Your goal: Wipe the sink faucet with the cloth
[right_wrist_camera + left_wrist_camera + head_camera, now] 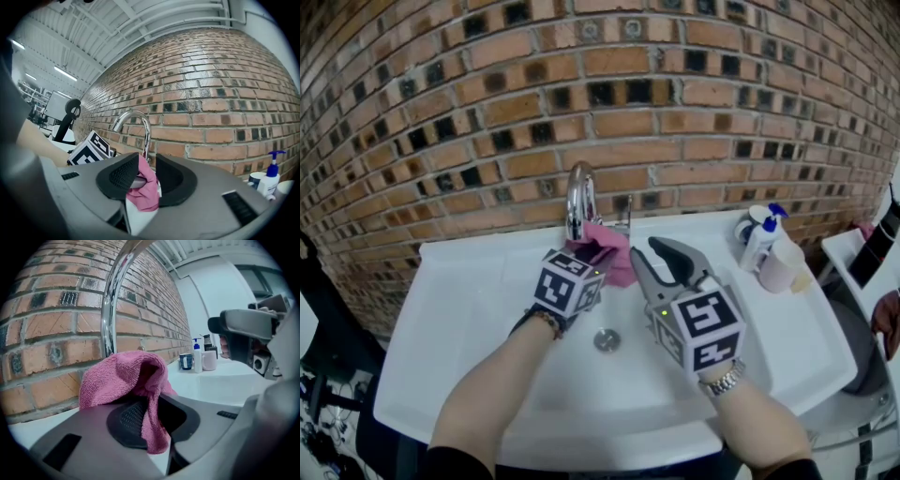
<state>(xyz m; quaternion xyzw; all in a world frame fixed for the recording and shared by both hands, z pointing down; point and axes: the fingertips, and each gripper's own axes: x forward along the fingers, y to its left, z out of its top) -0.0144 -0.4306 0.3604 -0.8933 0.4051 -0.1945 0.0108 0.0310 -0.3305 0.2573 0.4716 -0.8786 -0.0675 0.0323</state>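
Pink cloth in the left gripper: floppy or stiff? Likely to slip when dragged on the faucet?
Likely floppy: the cloth droops over the left gripper where pinched. Probably light, with a terry-like pile, so it should hold in the grip. It may bunch against the faucet rather than push flat.

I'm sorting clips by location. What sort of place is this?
Probably a wash corner in a workshop or office hall: a white rectangular sink with a curved chrome faucet against a red brick wall, under a ribbed white industrial ceiling.
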